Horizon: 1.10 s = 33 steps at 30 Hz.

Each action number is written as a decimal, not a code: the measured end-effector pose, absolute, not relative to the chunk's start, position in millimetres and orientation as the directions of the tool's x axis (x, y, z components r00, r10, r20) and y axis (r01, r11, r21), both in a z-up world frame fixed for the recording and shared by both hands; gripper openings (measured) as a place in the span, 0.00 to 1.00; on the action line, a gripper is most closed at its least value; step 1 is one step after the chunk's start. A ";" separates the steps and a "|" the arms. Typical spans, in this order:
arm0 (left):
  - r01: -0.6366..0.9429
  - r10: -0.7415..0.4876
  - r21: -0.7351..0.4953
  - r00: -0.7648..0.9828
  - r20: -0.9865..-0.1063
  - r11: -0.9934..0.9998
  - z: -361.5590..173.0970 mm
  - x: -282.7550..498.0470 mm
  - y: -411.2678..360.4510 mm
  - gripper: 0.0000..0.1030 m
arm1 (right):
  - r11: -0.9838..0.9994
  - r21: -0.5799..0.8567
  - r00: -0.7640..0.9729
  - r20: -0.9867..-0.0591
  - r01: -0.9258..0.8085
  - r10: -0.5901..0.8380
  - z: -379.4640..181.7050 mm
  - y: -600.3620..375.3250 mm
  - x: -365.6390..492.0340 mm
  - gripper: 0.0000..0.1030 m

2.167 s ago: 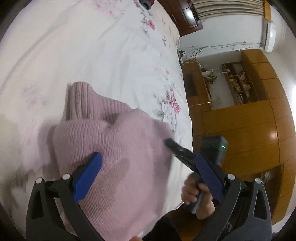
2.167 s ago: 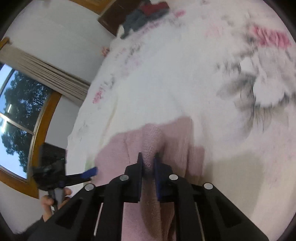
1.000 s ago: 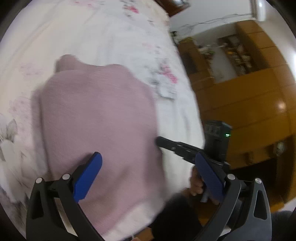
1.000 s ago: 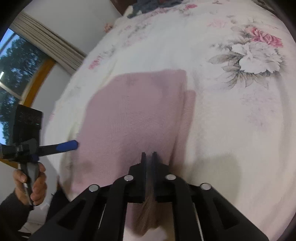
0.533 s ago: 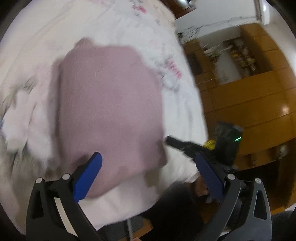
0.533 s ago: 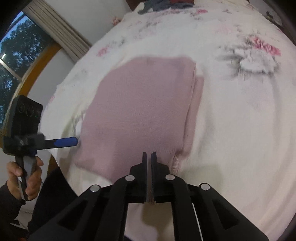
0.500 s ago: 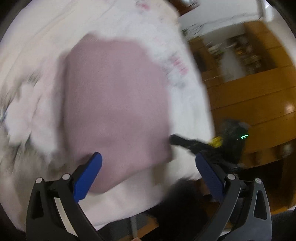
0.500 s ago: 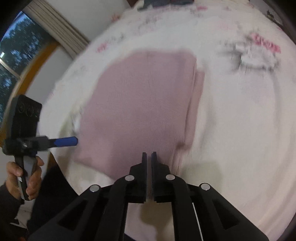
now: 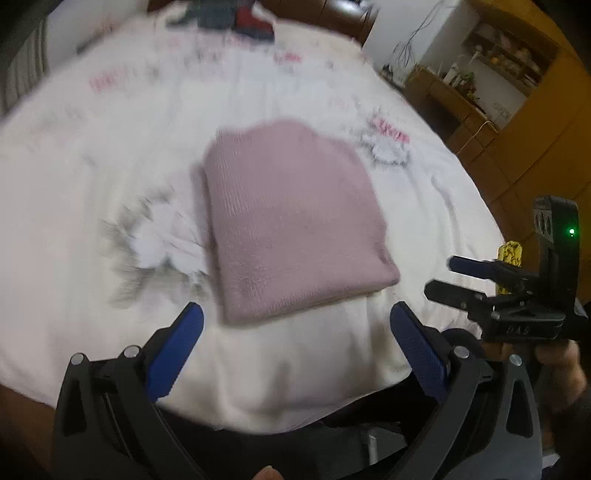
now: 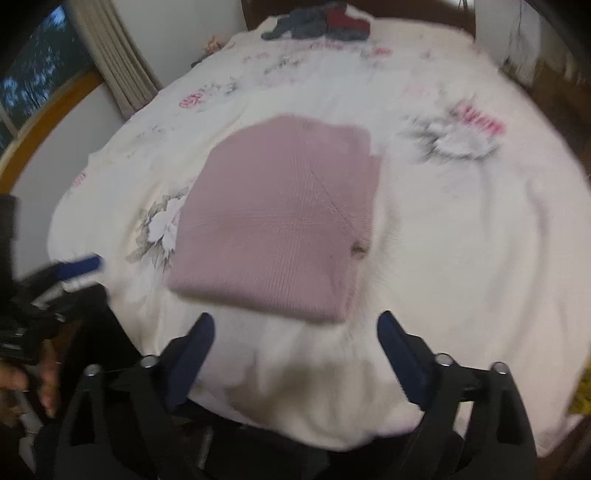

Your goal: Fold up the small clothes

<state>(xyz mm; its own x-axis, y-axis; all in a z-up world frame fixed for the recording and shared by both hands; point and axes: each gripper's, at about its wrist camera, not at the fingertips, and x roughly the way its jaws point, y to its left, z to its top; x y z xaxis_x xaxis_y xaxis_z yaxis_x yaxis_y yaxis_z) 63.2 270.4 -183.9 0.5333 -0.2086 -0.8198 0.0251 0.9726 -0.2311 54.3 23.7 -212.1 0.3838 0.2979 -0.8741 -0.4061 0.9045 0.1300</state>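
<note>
The pink sweater lies folded into a neat rectangle near the bed's front edge. The left tool and the right tool both hang spread and empty just off that edge, presumably because this fold looks finished.

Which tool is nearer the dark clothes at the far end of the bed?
Neither clearly. The left tool and right tool both hang open at the near edge, just short of the pink sweater, far from the dark clothes.
</note>
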 end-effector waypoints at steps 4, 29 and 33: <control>-0.033 -0.039 -0.069 0.563 -0.825 0.997 -144.5 22.9 264.3 0.97 | 0.928 -0.029 0.536 -0.823 -0.371 0.189 -172.1 4.9 8.7 0.96; -0.066 -0.002 -0.050 0.590 -0.807 0.997 -34.2 -73.0 228.0 0.97 | 0.952 -0.052 0.634 -0.756 -0.303 0.160 -41.4 -10.2 -84.5 0.96; -0.069 -0.009 -0.061 0.586 -0.810 0.996 -34.7 -72.6 227.6 0.97 | 0.953 -0.049 0.632 -0.758 -0.301 0.161 -42.3 -10.0 -84.7 0.96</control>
